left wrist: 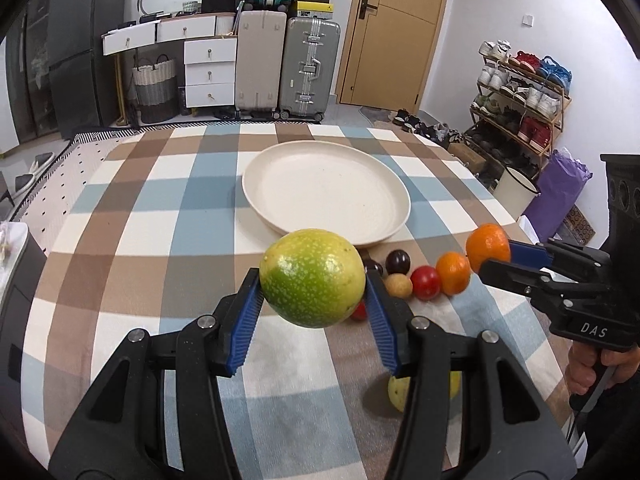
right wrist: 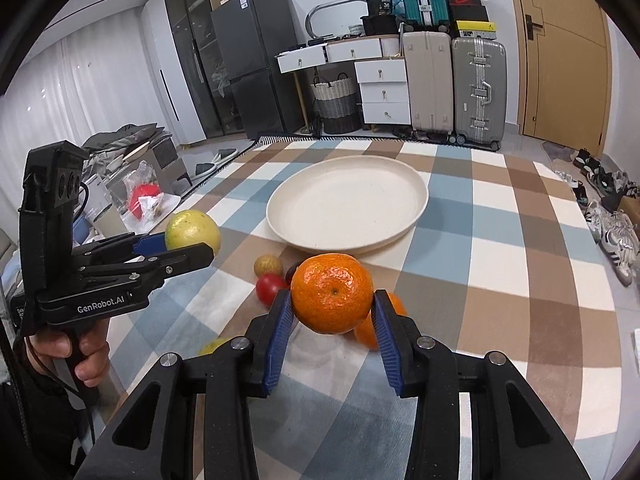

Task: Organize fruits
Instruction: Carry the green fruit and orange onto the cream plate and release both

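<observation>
Fruits are lifted near a cream plate (left wrist: 384, 184): left gripper (left wrist: 314, 294) clamps a green speckled fruit (left wrist: 312, 278), right gripper (right wrist: 332, 310) a mandarin (right wrist: 332, 292). Both look firm, smooth-skinned, probably light; pads grip their widest middles.

Right claw (right wrist: 333, 312) grips an orange (right wrist: 332, 293) — cream plate (right wrist: 347, 204) beyond it.

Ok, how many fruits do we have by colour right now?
Green: 2, held green fruit, loose green fruit
Orange: 2, held orange, loose orange
Red fruits: 2
Dark purple fruits: 2
Tan fruit: 1
Total: 9
</observation>
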A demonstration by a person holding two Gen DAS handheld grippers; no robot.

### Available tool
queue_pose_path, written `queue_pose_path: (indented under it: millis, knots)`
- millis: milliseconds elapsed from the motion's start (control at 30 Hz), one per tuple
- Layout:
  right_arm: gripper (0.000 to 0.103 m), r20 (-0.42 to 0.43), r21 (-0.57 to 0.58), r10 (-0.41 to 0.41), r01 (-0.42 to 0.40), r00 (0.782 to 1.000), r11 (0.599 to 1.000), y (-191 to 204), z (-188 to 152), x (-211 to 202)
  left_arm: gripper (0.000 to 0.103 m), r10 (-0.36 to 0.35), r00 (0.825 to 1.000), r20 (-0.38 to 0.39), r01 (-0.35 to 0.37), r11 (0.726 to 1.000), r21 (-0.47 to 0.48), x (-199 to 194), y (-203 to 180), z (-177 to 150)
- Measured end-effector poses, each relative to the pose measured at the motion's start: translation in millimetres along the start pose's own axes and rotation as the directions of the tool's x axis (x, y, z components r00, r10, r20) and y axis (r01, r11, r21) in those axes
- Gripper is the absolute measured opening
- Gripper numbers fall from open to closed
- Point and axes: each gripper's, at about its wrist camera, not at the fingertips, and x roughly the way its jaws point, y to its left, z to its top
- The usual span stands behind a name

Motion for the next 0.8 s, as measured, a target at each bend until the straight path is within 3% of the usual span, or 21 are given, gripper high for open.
queue_pose_path:
  millis: [400, 800]
  knots:
    - [0.041, 0.032, 0.003, -0.002, 0.002, 0.999, 1.000, -7, 40, 8, 0.048, 0.047, 0.998, 0.047, -0.047, 0.999, 0.004, 6, 4, 32]
    - [0.041, -0.008, 0.047, -0.011, 0.011, 1.000, 0.999, -18, 56, 53, 0.048, 0.043, 0.999, 0.011, -0.042, 0.999, -0.005, 46, 16, 47]
